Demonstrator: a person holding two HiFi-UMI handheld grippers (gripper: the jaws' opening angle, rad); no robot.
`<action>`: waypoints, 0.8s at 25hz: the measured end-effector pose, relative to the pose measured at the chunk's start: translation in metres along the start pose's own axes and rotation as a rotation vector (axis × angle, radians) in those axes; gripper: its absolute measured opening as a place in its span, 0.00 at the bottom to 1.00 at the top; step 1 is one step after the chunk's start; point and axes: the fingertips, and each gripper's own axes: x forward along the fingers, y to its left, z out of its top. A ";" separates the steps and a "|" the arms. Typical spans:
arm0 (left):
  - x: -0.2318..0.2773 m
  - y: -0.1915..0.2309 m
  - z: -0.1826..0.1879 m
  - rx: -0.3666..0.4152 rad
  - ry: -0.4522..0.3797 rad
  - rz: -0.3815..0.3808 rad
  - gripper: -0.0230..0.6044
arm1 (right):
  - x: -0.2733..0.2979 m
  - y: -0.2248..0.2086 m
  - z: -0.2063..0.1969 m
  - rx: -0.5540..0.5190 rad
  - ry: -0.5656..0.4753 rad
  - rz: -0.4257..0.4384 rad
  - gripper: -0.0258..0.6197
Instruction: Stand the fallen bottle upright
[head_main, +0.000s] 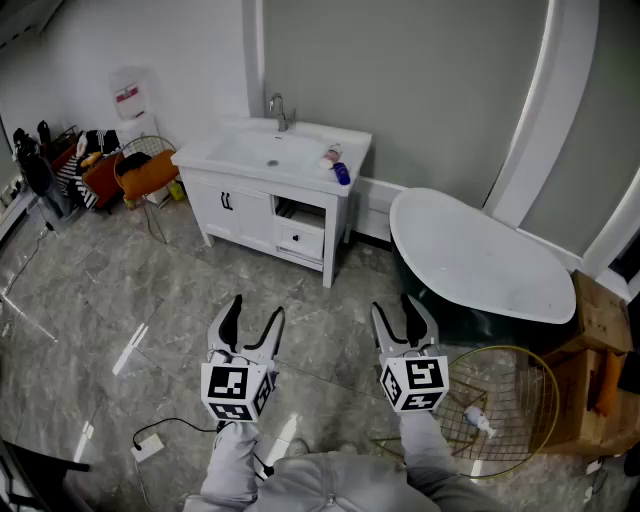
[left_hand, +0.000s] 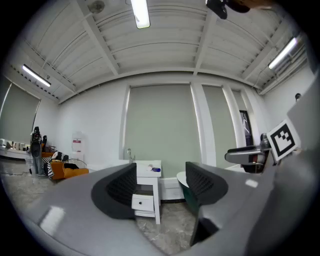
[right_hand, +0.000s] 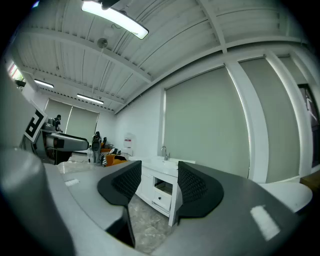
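Observation:
A blue bottle (head_main: 342, 173) lies on its side at the right front corner of the white vanity top (head_main: 290, 168), next to a small white and red bottle (head_main: 331, 156). In the left gripper view the blue bottle (left_hand: 157, 170) shows as a small speck on the vanity (left_hand: 148, 195), between the jaws. My left gripper (head_main: 252, 324) and right gripper (head_main: 404, 318) hang level over the floor, well short of the vanity. Both stand open with nothing between their jaws. In the right gripper view the vanity (right_hand: 162, 185) fills the gap between the jaws.
A faucet (head_main: 279, 110) stands at the back of the sink. A dark bathtub with a white cover (head_main: 480, 262) sits right of the vanity. A wire basket (head_main: 505, 410) and cardboard box (head_main: 598, 320) lie at the right. Bags and clutter (head_main: 110, 170) crowd the left wall. A cable (head_main: 165, 432) runs across the floor.

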 end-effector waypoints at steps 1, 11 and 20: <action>0.002 0.000 0.001 -0.002 -0.004 0.001 0.57 | 0.001 -0.002 0.000 0.003 -0.001 -0.001 0.40; 0.009 0.003 -0.001 0.000 0.005 -0.015 0.57 | 0.009 -0.002 -0.005 0.020 0.007 0.000 0.39; 0.012 0.007 -0.003 0.001 0.005 -0.027 0.57 | 0.013 -0.004 -0.004 0.076 -0.020 -0.003 0.39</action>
